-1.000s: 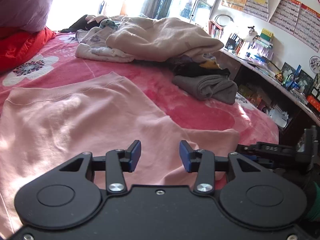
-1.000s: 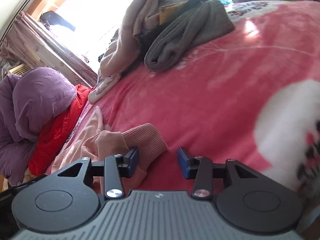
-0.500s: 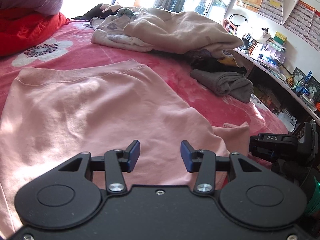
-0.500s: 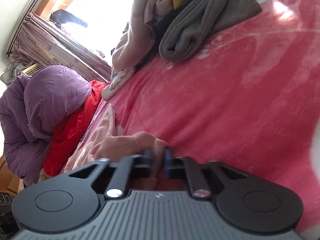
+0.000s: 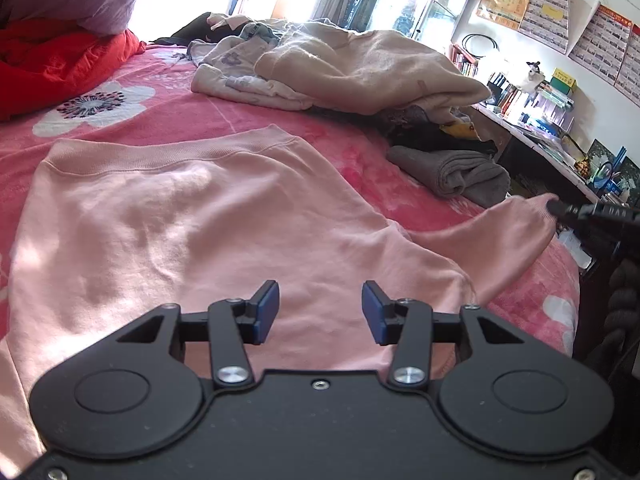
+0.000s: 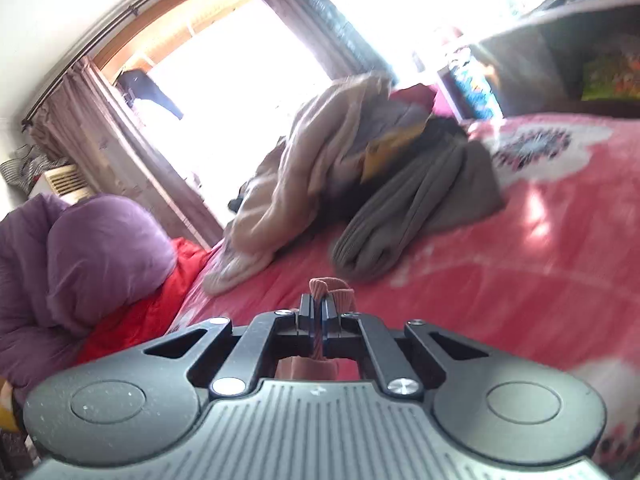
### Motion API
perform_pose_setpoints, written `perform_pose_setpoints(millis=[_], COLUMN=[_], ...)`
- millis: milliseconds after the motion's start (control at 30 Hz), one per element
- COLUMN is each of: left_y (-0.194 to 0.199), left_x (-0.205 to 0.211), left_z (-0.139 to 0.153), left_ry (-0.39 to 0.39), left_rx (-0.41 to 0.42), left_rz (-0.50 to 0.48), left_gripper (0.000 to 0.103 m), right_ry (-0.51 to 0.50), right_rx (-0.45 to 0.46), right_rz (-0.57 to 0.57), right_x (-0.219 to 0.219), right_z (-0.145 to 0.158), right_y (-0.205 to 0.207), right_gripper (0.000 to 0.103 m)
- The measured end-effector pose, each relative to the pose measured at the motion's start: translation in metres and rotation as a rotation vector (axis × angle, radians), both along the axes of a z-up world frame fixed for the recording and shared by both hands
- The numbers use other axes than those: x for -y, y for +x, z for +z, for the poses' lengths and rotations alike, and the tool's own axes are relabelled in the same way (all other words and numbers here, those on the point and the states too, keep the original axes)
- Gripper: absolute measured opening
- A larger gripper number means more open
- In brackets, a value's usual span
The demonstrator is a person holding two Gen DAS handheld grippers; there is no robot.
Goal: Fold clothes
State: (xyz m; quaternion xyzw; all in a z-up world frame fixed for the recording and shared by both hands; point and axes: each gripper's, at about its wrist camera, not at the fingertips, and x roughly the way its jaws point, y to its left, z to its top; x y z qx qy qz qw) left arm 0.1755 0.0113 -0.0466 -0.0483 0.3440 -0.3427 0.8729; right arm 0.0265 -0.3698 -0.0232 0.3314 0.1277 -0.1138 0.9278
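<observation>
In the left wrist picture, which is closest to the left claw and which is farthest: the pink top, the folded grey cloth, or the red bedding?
From the left claw:
1. Pink top, right under and ahead of it.
2. Folded grey cloth, farther back on the right.
3. Red bedding, far back on the left.

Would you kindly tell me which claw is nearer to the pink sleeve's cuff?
Right. The right claw is clamped on the cuff; the left claw hovers open above the sweatshirt's body, away from it.
</observation>
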Motion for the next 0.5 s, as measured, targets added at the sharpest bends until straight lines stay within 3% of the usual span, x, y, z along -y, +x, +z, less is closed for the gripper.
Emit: perform_pose_setpoints(millis=[267,500], left_y=[-0.009,-0.020], left_x=[0.014,0.032], left_z=[-0.005,-0.014], left_ry=[0.033,0.093], left_rx=[0.003,0.012], left_rz=[-0.113,-0.217], left_gripper=[0.044,0.044], right_ry=[-0.056,-0.143], right_rx=[-0.043,-0.147], right_rz=[-0.033,0.072], right_x=[0.035,0.056], right_z=[0.006,0.020], right_y=[0.010,0.070], right_gripper=[0.005,0.005])
